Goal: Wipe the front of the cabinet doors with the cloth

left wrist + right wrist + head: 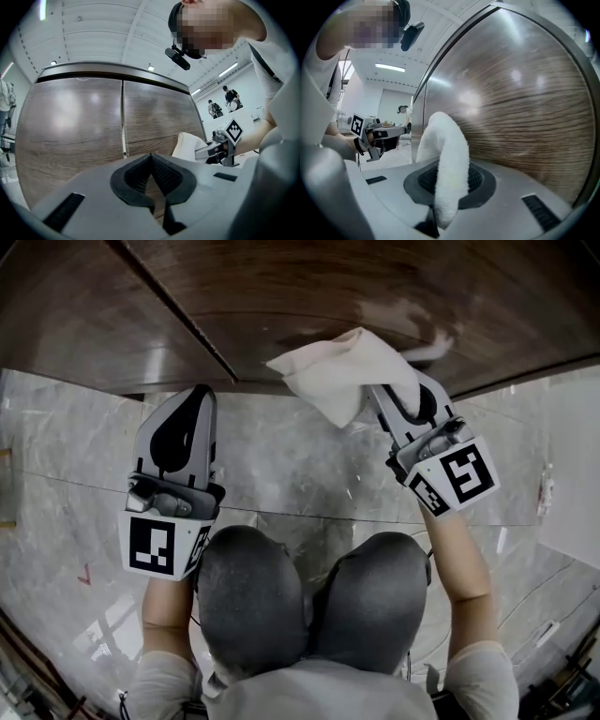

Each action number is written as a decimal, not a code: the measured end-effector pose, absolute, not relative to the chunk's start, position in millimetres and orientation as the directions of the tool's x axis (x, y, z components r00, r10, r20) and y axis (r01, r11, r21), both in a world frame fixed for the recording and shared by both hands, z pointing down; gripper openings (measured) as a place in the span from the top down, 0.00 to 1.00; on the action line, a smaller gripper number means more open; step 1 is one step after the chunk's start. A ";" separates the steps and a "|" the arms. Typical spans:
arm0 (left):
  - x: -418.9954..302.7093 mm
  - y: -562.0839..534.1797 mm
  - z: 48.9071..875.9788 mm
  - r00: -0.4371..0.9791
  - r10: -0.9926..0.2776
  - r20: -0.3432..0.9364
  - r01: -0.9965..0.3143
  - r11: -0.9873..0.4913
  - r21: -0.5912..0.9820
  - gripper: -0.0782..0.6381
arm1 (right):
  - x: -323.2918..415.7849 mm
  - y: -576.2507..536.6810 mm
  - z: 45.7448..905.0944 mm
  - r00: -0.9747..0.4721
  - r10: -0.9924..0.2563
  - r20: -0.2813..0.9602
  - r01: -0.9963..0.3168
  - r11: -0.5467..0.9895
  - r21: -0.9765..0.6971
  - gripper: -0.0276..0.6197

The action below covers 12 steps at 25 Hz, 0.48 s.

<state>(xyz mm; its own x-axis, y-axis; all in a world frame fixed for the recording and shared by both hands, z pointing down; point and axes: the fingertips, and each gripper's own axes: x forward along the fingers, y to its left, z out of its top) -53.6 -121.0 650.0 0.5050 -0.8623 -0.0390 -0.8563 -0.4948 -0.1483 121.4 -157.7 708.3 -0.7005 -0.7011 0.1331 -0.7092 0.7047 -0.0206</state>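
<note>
Floor [281, 465]: grey veined marble tiles, glossy, with pale joint lines. Small red mark [84, 575] on a tile near the head view's left edge. Person's knees [251, 596] in dark trousers, side by side and touching. Black head camera [178, 58] worn by the person. Ceiling strip light [228, 70] lit. Two people [230, 96] far back, too small for detail.

Left gripper [200, 401] jaws pressed together (nothing between them); right gripper [405, 401] jaws clamp the cloth [445, 150]; both forearms extended.
</note>
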 end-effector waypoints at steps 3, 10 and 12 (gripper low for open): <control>-54.9 -122.5 650.7 0.508 -0.861 -0.036 -0.854 -0.498 -0.153 0.87 | 127.8 -157.9 708.9 -0.689 -0.712 0.131 -0.721 0.693 -0.023 0.85; -46.0 -122.2 651.2 0.523 -0.852 -0.028 -0.844 -0.513 -0.158 0.87 | 162.1 -154.7 709.4 -0.644 -0.756 0.121 -0.764 0.644 -0.045 0.85; -43.3 -122.2 650.6 0.523 -0.852 -0.030 -0.844 -0.513 -0.154 0.87 | 175.2 -153.1 709.4 -0.626 -0.771 0.115 -0.779 0.625 -0.051 0.85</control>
